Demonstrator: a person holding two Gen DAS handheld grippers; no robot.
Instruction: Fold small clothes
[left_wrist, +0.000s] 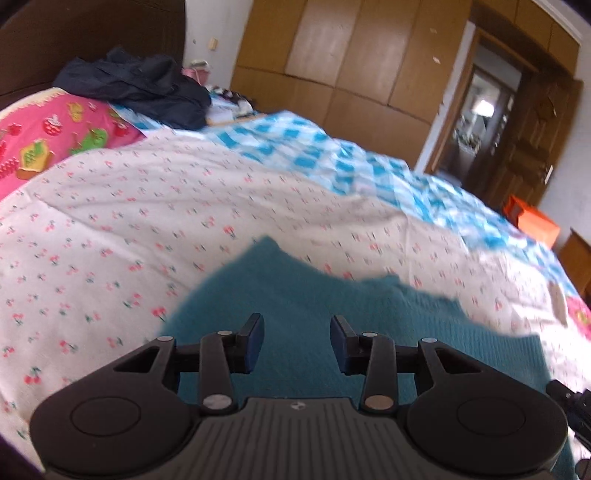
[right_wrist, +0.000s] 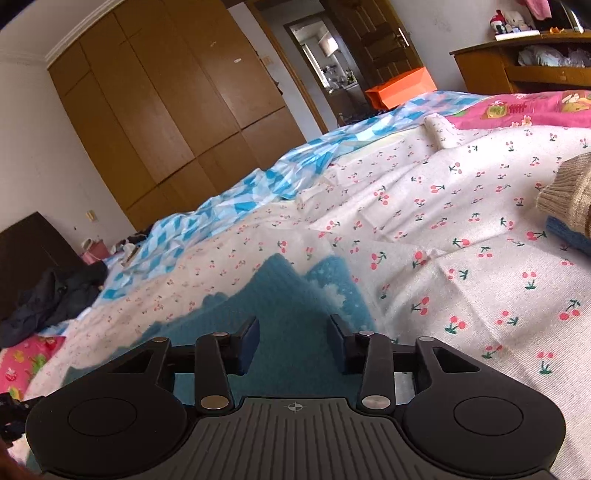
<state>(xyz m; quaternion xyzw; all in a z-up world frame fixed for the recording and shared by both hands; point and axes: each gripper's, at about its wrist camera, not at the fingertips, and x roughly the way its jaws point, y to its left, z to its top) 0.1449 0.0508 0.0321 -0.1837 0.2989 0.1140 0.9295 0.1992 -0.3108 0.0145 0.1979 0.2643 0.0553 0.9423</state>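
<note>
**Both grippers over one teal garment on the bed**

Near: my left gripper and right gripper, two in all, fingers spread and released, nothing between them. One teal knit garment lies flat on the cherry-print sheet directly beneath both. Only the right view shows a beige knit piece atop something blue at the frame edge. Only the left view shows a dark jacket clearly. Far: one wardrobe, one orange box.
</note>
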